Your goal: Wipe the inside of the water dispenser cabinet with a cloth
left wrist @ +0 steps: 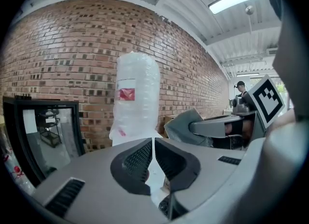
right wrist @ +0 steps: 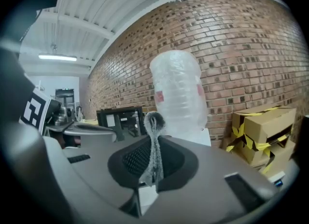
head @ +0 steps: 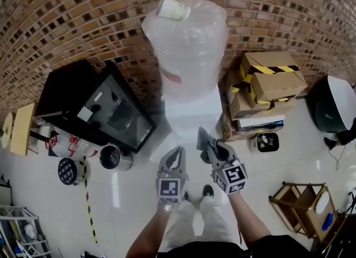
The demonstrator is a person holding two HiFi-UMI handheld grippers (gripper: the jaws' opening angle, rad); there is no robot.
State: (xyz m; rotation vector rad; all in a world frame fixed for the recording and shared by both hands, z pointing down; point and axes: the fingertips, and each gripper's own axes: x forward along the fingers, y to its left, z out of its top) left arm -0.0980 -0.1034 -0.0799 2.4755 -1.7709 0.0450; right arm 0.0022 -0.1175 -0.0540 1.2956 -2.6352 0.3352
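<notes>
Grey cloth (right wrist: 153, 138) clamped in right tool (right wrist: 153, 162); left tool (left wrist: 153, 160) together, empty; cup (head: 173, 8) atop the bottle (head: 188, 51) in head view alone.

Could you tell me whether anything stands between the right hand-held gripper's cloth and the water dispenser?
Nothing visible does: the right hand-held gripper, shut on the fluffy grey cloth, faces the white water dispenser directly. Its cabinet door cannot be seen.

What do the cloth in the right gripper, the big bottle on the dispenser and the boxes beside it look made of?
Cloth: grey, fuzzy fabric, perhaps microfibre, matte; it hangs in a limp fold, pinched by the right gripper.
Bottle: translucent plastic, apparently wrapped in glossy, crinkled film that catches the light.
Boxes: matte brown cardboard, with creased flaps and yellow-and-black striped tape.
</notes>
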